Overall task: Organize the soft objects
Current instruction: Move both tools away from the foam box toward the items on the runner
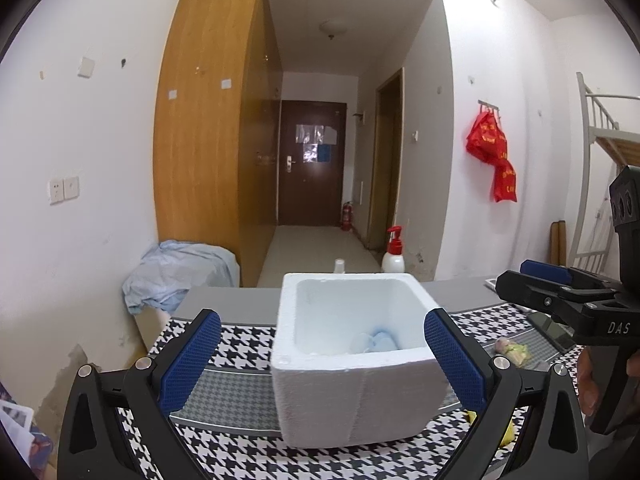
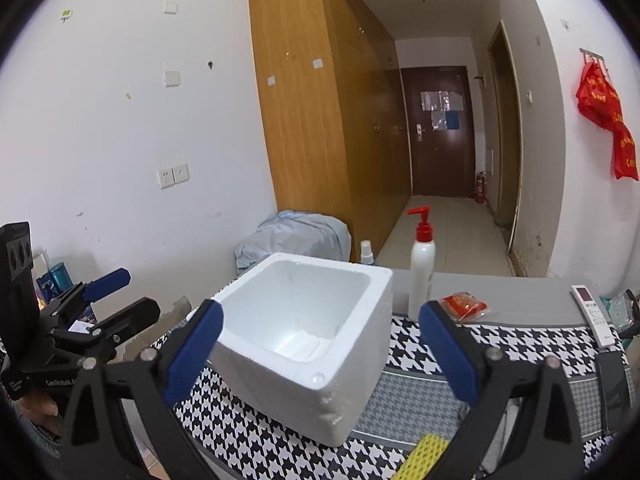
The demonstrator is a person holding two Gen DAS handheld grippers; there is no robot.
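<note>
Here a tall wooden wardrobe (image 1: 208, 120) fills the left wall beside a corridor. On the houndstooth-patterned cloth (image 1: 240, 344) stands a white foam box (image 1: 352, 360), open on top, between both pairs of blue pads. In it lies a pale blue soft object (image 1: 378, 342) against the near wall; from the right wrist view only whitish folds show at the bottom. The left gripper (image 1: 322, 364) is spread wide, its pads clear of the box walls. The right gripper (image 2: 320, 356) is likewise released, grasping nothing; its body reads "DAS". A white pump bottle (image 2: 421, 268) with a red head stands behind the box, a red packet (image 2: 464, 305) beside it. A yellow mesh piece (image 2: 426, 454) lies nearest.
</note>
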